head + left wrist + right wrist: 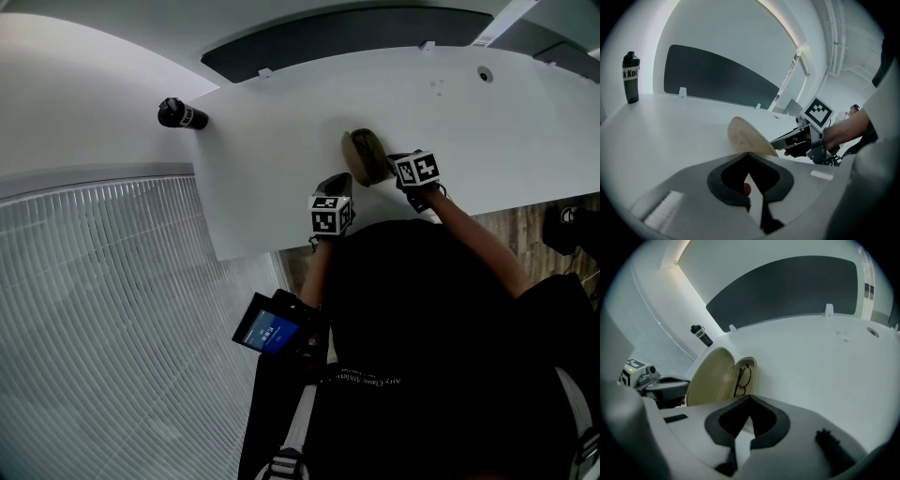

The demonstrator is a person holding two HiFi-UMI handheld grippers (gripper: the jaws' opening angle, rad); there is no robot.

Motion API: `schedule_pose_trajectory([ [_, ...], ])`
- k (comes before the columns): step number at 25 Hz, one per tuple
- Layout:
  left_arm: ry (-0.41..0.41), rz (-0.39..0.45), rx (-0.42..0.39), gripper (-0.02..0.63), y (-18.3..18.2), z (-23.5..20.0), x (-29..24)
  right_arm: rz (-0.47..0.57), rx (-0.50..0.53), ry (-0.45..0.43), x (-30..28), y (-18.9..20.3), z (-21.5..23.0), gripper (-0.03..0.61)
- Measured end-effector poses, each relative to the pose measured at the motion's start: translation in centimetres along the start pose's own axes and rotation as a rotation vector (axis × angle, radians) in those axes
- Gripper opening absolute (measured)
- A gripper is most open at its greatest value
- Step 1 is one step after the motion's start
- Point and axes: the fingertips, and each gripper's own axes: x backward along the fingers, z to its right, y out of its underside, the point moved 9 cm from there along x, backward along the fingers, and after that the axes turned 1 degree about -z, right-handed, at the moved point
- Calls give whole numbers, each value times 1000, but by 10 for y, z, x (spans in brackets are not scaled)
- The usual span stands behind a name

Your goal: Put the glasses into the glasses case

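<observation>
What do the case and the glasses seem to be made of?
The case looks like a rigid shell, perhaps plastic, matte beige: its open lid holds a smooth curve. The glasses: thin dark frame, plastic or metal, too small to tell.

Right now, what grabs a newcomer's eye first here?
The open glasses case sits near the front edge of the table with the glasses already inside. The left claw and right claw flank it, both shut and empty. A black bottle stands alone at the table's far left edge.

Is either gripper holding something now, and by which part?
Nothing is held. The left gripper and right gripper have jaws together, empty; the glasses lie in the open glasses case.
</observation>
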Motion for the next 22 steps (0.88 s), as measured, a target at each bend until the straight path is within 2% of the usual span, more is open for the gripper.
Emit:
schedule_pose_trajectory([
  [5, -19, -7, 24, 9, -2, -2, -5, 19, 23, -21, 3, 0, 4, 8],
  [8, -21, -18, 18, 9, -1, -3, -10, 133, 67, -11, 13, -6, 6, 8],
  [10, -23, -31, 11, 9, -1, -4, -13, 177, 67, 45, 16, -12, 10, 8],
  [12, -19, -35, 7, 9, -3, -5, -16, 144, 43, 111, 13, -13, 16, 8],
  [14, -10, -37, 1, 9, -5, -4, -18, 85, 26, 131, 6, -8, 19, 8],
  [17, 15, -39, -16, 9, -9, -1, -20, 43, 42, 101, -1, -1, 13, 8],
  [22, 69, -56, -46, 9, -20, 7, -23, 33, 111, 54, -3, -6, 1, 8],
])
